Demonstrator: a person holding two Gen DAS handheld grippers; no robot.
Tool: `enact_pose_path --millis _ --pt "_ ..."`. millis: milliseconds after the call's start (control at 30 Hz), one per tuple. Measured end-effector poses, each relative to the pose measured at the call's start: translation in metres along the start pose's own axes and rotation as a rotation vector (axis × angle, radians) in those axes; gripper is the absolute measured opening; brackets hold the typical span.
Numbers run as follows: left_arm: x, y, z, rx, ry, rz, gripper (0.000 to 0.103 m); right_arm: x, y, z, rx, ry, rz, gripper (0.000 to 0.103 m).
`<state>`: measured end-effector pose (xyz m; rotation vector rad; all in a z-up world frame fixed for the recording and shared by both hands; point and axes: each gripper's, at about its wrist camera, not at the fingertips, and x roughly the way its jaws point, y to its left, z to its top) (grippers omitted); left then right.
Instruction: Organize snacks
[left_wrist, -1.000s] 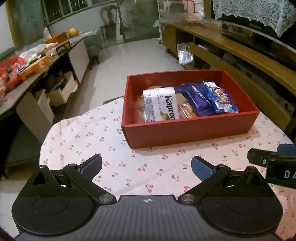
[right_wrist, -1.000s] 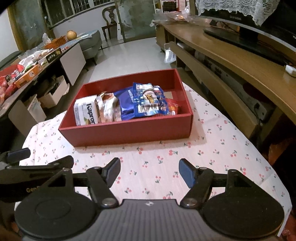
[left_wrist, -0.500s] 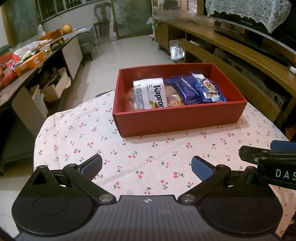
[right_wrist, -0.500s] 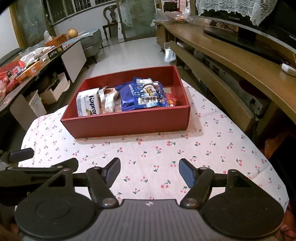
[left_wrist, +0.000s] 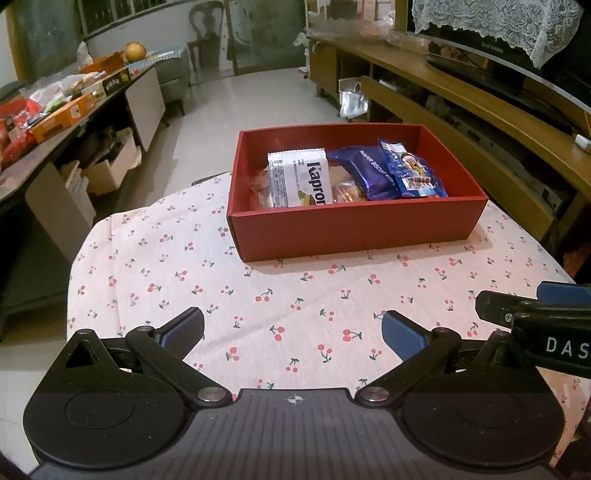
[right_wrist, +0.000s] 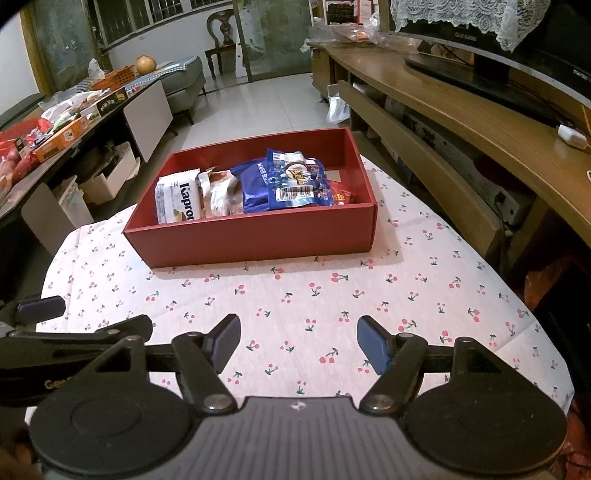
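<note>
A red box (left_wrist: 354, 229) (right_wrist: 258, 238) stands on the far part of a table with a cherry-print cloth (left_wrist: 295, 295) (right_wrist: 314, 295). In it lie a white Kapron packet (left_wrist: 299, 179) (right_wrist: 177, 201), a dark blue biscuit packet (left_wrist: 365, 173) (right_wrist: 253, 184), a lighter blue packet (left_wrist: 410, 170) (right_wrist: 299, 181) and other snacks. My left gripper (left_wrist: 291, 332) is open and empty over the near cloth. My right gripper (right_wrist: 297, 339) is open and empty beside it, well short of the box.
A long wooden TV bench (right_wrist: 480, 122) runs along the right. A cluttered sideboard with boxes and packets (left_wrist: 55, 118) stands at the left. Tiled floor (left_wrist: 258, 99) lies beyond the table. The table's edges fall away on both sides.
Both grippers have drawn back from the red box, which now looks smaller and farther. Both stay open and empty. The snacks in the box have not moved.
</note>
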<state>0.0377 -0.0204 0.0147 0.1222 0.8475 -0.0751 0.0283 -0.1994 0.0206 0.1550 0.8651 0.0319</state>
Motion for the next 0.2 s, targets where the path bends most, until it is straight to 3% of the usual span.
enact_pose_path --millis 200 --pt "-0.0023 0.0002 -0.0022 -0.011 0.005 0.0 0.103 -0.0004 -0.0006 -0.0015 -0.002 0.001 0.0 0.092"
